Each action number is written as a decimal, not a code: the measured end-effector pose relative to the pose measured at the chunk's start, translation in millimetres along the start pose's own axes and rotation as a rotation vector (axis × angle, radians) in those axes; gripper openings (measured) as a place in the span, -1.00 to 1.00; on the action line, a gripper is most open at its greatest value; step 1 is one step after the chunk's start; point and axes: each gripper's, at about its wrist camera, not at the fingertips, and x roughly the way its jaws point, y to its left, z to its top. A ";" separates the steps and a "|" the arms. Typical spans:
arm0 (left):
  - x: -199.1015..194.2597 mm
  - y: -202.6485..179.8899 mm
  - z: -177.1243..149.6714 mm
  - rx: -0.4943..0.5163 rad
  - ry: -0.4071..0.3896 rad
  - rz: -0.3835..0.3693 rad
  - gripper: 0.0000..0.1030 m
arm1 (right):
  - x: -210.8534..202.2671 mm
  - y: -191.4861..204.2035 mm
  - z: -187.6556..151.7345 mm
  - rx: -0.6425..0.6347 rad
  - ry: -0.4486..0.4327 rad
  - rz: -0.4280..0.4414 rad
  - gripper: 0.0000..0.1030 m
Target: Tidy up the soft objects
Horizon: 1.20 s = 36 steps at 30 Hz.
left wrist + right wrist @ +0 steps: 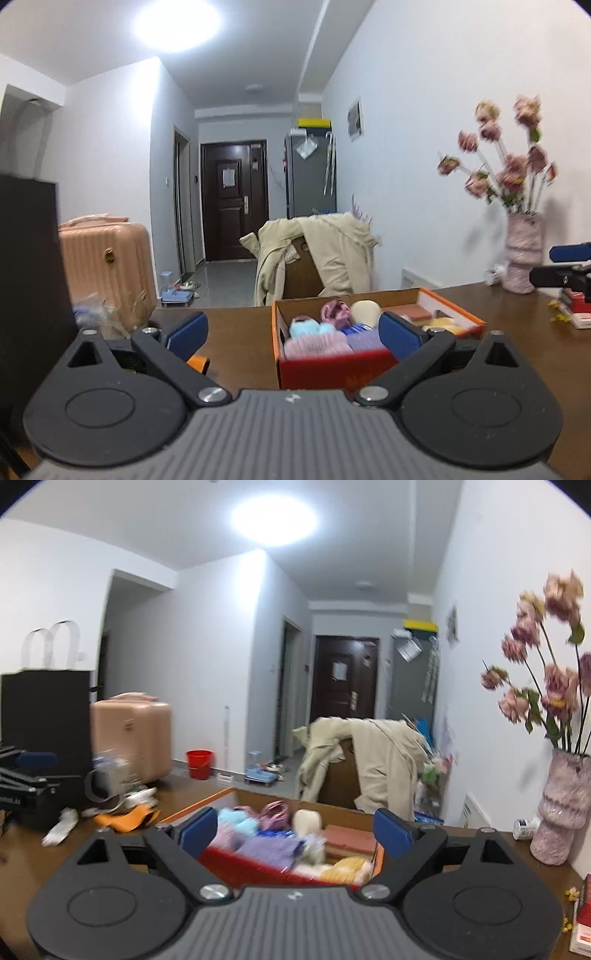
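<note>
Both sets of fingers spread wide, holding nothing. Left gripper (291, 334), right gripper (291, 834) hover over orange box (334, 371) of soft yarn balls (317, 341), lower center on worktop (240, 350). Risk imo: frames blurry, rushed reach could clip box wall, shove it toward vase (561, 812).

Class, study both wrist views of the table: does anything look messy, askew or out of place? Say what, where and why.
Yes. Left of the shoe box, crumpled white paper and an orange scrap lie strewn on the table. Behind it, a beige coat hangs unevenly over a chair. Both tongs, left and right, are open and empty.
</note>
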 end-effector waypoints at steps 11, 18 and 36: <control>-124.3 9.0 -102.0 -0.090 -0.087 -0.002 1.00 | -118.7 68.4 -99.7 0.052 -0.026 0.047 0.88; -123.9 0.6 -129.2 -0.043 -0.091 0.008 1.00 | -129.9 90.5 -148.6 0.133 -0.014 0.000 1.00; -109.9 -1.3 -135.4 -0.098 -0.025 -0.003 1.00 | -108.7 92.5 -170.7 0.156 0.039 -0.101 1.00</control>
